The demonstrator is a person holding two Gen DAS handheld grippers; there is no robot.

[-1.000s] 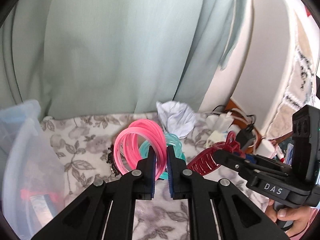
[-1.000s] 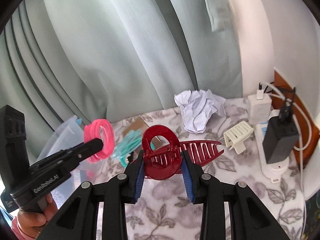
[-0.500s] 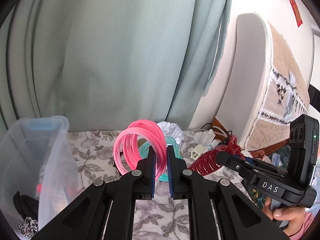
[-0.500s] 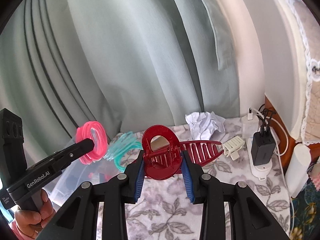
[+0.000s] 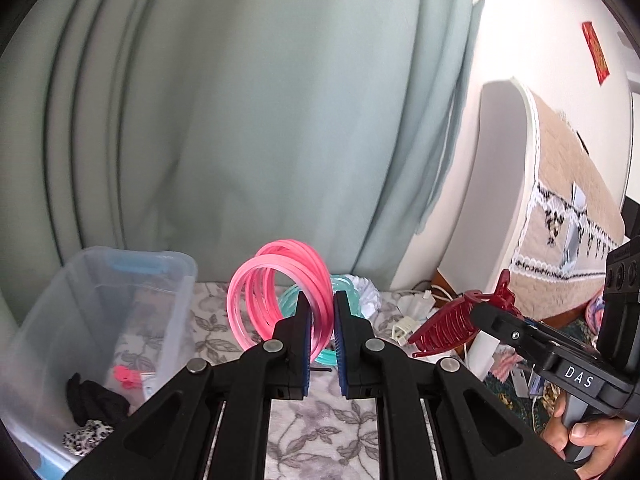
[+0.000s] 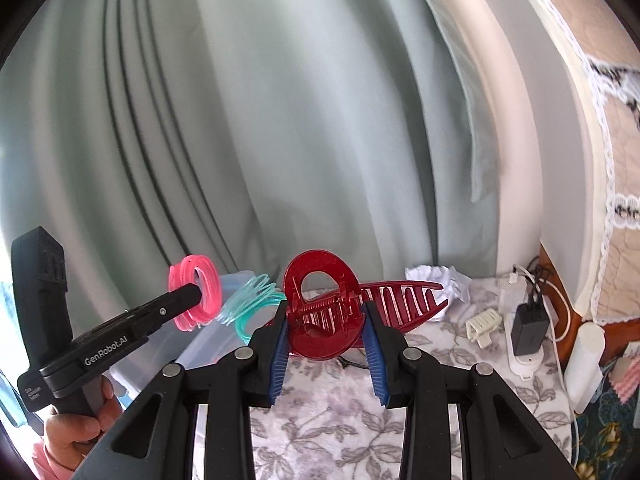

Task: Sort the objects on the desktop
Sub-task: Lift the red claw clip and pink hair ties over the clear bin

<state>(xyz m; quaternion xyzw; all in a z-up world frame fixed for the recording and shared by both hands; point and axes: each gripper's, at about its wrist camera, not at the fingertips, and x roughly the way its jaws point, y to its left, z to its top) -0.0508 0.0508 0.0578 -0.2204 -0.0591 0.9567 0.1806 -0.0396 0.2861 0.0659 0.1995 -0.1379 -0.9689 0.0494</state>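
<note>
Left gripper [image 5: 319, 312] clamped pink bangles [image 5: 276, 292]; teal bangles [image 5: 344, 292] hung linked, above cloth beside clear bin [image 5: 176, 276]. Right gripper [image 6: 326, 322] clamped red hair claw [image 6: 320, 312]. Risk: teal loops could snag bin rim or slip.

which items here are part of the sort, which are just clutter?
In play: pink rings in left gripper; red hair clip in right gripper; teal rings; clear bin.

Lying about: crumpled paper, white clip, charger, curtain.
</note>
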